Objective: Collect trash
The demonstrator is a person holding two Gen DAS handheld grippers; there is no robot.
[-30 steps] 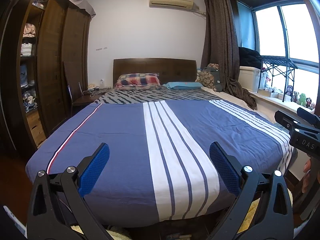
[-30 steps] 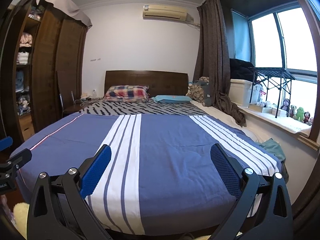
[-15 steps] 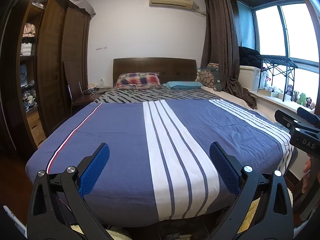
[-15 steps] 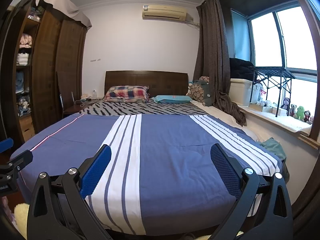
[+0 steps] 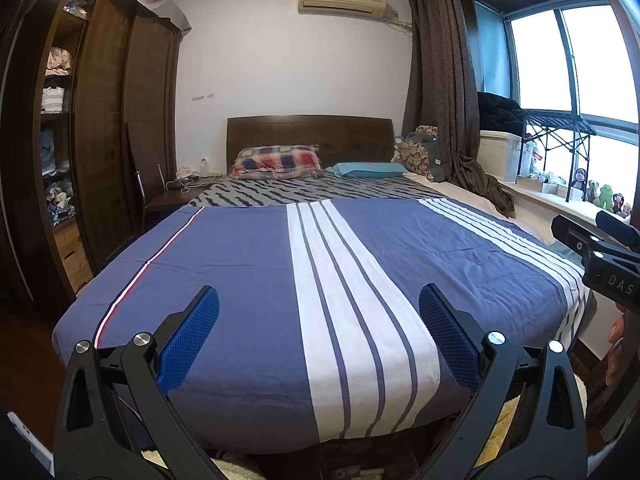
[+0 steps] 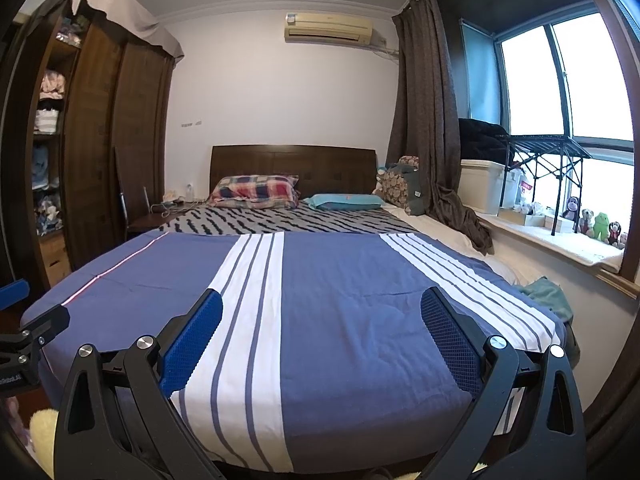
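Observation:
No piece of trash shows in either view. My left gripper (image 5: 319,300) is open and empty, held over the foot of a bed with a blue and white striped cover (image 5: 240,264). My right gripper (image 6: 321,302) is open and empty too, over the same cover (image 6: 344,280). The right gripper also shows at the right edge of the left wrist view (image 5: 600,252). The left gripper shows at the left edge of the right wrist view (image 6: 24,336).
A dark wooden wardrobe (image 5: 100,128) stands left of the bed, with a chair (image 5: 152,184) beside it. Pillows (image 5: 276,162) lie at the headboard. A window sill (image 6: 560,236) with boxes and toys runs on the right. A fluffy rug (image 6: 40,436) lies on the floor below.
Both grippers have stayed open and nearly still. The views have shifted only very slightly.

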